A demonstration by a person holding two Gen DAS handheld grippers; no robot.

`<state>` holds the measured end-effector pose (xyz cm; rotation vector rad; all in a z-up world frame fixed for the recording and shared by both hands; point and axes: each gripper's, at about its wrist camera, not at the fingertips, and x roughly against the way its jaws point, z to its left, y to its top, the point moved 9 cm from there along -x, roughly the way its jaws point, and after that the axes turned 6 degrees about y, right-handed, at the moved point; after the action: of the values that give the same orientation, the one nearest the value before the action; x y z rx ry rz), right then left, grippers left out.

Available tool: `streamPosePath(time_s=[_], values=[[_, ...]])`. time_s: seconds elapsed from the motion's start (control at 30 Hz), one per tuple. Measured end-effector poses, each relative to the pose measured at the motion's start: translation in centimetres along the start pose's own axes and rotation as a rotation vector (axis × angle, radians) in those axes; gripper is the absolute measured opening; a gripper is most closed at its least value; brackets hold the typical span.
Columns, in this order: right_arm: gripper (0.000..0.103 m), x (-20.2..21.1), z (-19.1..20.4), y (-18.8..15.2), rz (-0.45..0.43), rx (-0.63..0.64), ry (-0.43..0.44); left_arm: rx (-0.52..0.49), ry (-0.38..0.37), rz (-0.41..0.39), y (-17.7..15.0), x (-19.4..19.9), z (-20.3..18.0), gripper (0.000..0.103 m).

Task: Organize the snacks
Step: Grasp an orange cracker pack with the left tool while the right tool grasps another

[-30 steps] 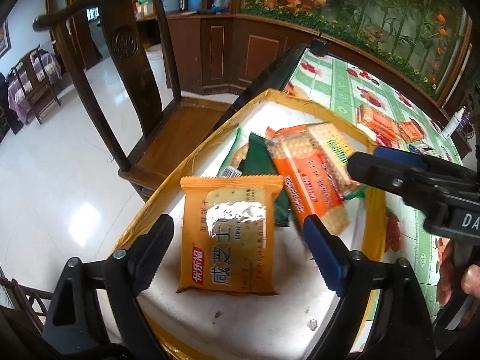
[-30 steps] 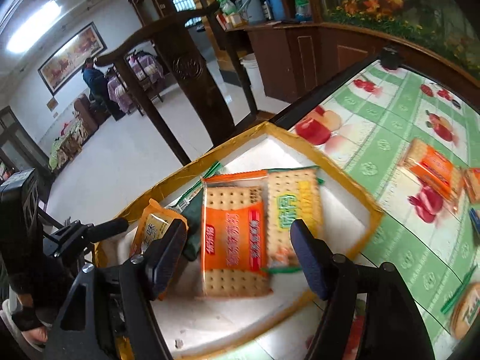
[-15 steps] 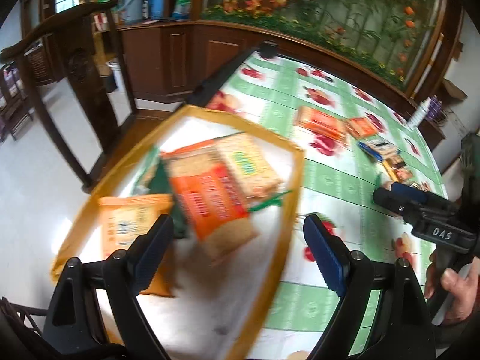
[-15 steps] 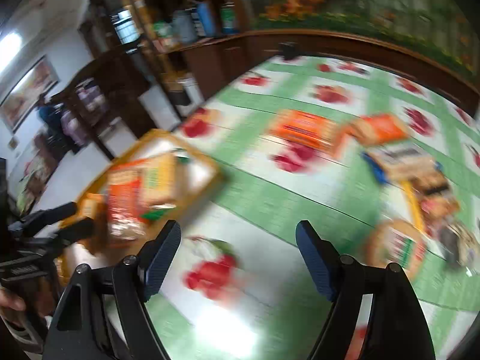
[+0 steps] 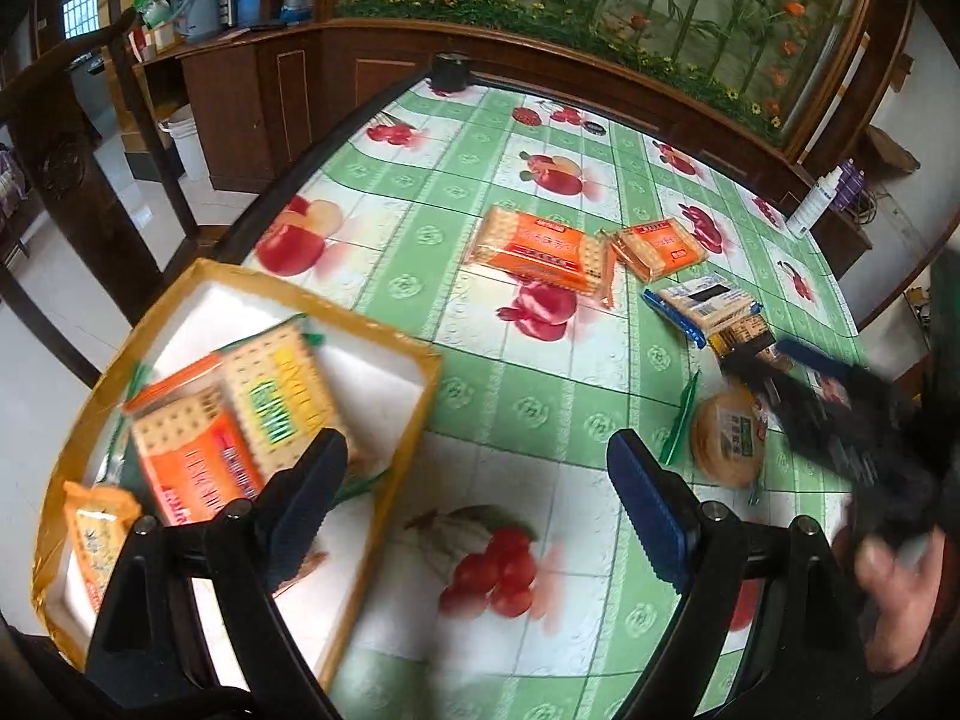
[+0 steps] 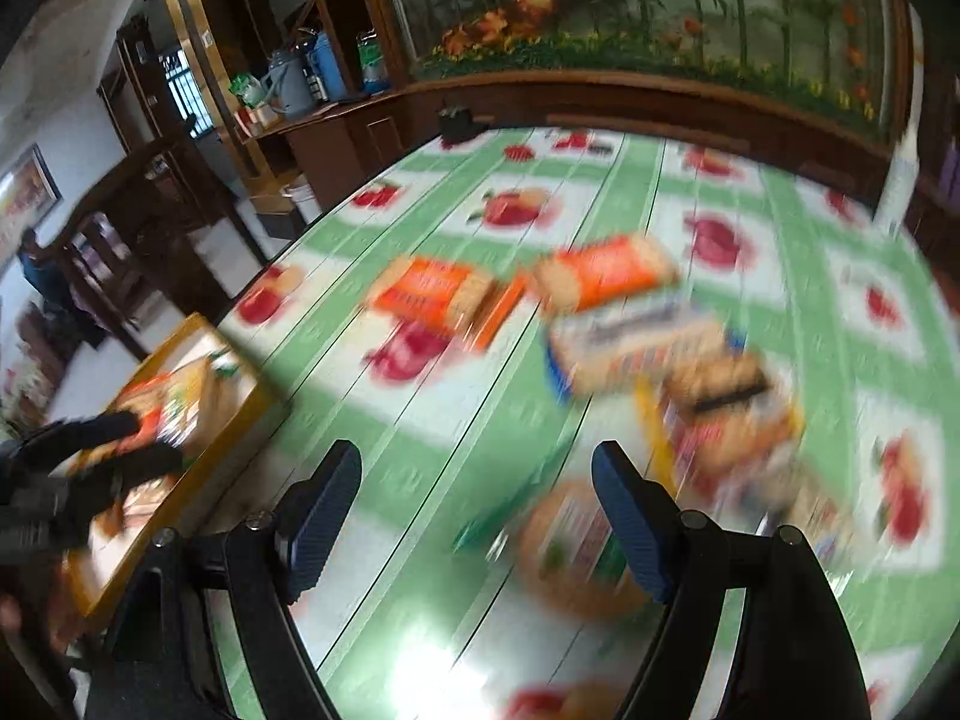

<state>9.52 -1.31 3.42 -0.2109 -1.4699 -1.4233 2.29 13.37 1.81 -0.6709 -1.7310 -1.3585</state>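
My left gripper [image 5: 477, 504] is open and empty, over the tablecloth just right of the yellow-rimmed box [image 5: 414, 420]. Orange and green cracker packs [image 5: 240, 426] lie inside the box. Loose on the table are a long orange cracker pack [image 5: 540, 249], a smaller orange pack [image 5: 657, 246], a blue pack [image 5: 702, 303] and a round biscuit pack [image 5: 726, 441]. My right gripper [image 6: 477, 516] is open with nothing between its fingers, and it hovers just left of the round biscuit pack [image 6: 576, 546]. That view is blurred.
A green tablecloth [image 5: 522, 408] with fruit prints covers the table. A white bottle [image 5: 819, 204] stands at the far right edge and a dark round object [image 5: 450, 72] at the far end. A wooden chair [image 6: 144, 210] stands beyond the box.
Both grippers have swung right, away from above the box and out over the table. The loose snack packs have come into view. Neither gripper has taken hold of anything.
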Motion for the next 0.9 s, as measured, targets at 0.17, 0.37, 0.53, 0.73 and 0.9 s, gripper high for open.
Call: streamPosePath(time_s=[0.17, 0.37, 0.53, 0.73, 0.9], values=[[0.080, -4.2, -1.9, 5.7, 0.028, 0.121, -0.168, -0.014, 0.011, 0.006, 1.4, -0.7, 0.0, 0.089], [0.080, -11.3, -3.4, 10.2, 0.095, 0.266, -0.353, 0.046, 0.022, 0.004, 4.0, -1.5, 2.2, 0.089], [0.080, -14.7, -5.1, 9.9, 0.193, 0.329, -0.434, 0.070, 0.032, 0.006, 5.4, -2.3, 3.4, 0.089], [0.080, -13.7, -0.2, 5.2, 0.301, 0.374, -0.178, 0.090, 0.033, 0.001, 6.7, -3.3, 3.1, 0.089], [0.080, -9.6, -0.5, 5.4, 0.196, 0.277, -0.148, 0.063, 0.030, 0.019, 7.3, -4.8, 1.3, 0.089]])
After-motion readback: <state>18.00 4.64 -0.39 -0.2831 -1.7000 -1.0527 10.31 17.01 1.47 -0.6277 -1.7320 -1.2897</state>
